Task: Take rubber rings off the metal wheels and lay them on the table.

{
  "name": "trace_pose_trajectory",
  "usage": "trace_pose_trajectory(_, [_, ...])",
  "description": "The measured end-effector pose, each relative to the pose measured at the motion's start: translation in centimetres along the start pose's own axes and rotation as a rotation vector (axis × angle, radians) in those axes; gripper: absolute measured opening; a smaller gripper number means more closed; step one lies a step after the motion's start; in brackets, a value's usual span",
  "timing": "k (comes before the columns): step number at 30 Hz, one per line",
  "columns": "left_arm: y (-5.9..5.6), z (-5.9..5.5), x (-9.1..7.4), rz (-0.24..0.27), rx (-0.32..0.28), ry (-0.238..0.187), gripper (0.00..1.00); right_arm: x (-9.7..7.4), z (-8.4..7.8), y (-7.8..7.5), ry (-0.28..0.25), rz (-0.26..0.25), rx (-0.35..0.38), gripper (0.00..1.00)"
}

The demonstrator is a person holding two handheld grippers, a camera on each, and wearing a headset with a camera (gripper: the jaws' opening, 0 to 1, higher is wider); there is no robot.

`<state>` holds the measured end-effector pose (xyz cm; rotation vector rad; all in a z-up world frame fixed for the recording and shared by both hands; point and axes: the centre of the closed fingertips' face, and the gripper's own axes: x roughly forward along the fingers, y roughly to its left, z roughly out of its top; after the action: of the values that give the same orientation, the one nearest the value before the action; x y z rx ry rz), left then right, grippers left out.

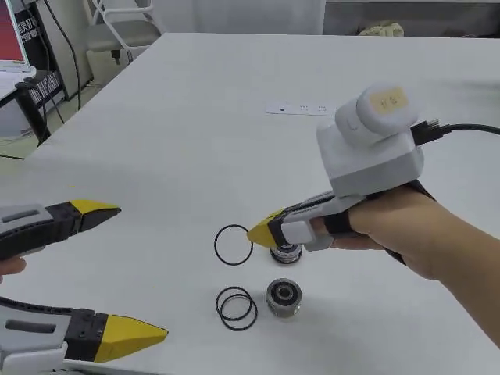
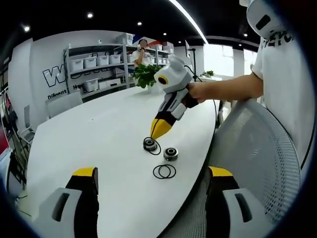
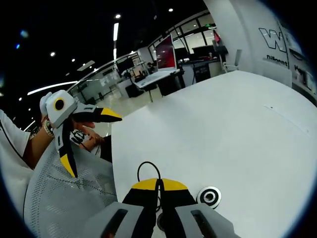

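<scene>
Right now my right gripper (image 1: 260, 233) is clenched. In its own view the seam of the jaws seems to pinch the edge of a ring (image 1: 233, 244), whose loop lies out on the bench (image 1: 195, 117) just left of the far wheel (image 1: 286, 253). My tips hang right over that wheel's left side. A pair of rings (image 1: 236, 308) already lies overlapped on the bench, just left of the near wheel (image 1: 283, 297). My left gripper (image 1: 141, 272) waits at the near left with its jaws spread wide and nothing between them, well apart from the work. I take the step in hand to be laying this ring down. To do it well I should bring the pinched edge low until the whole loop rests flat, then let the jaws part slowly so the rubber doesn't spring or cling to a tip. After that I should draw back rightward and upward, not across the wheel, or I may nudge it. I cannot tell whether either wheel has a ring left on it.
</scene>
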<state>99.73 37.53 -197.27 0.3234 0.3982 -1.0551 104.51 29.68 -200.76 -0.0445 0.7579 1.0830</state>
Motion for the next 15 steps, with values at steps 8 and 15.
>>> trace_pose_trajectory(8, [-1.2, -0.9, 0.4, -0.028, -0.03, 0.012, 0.89, 1.4, -1.6, 0.8, 0.064, 0.023, -0.035, 0.0])
trace_pose_trajectory(15, [-1.1, -1.0, 0.5, -0.023, -0.057, 0.003, 0.88, 2.6, -3.7, 0.6, 0.134, 0.024, -0.052, 0.0])
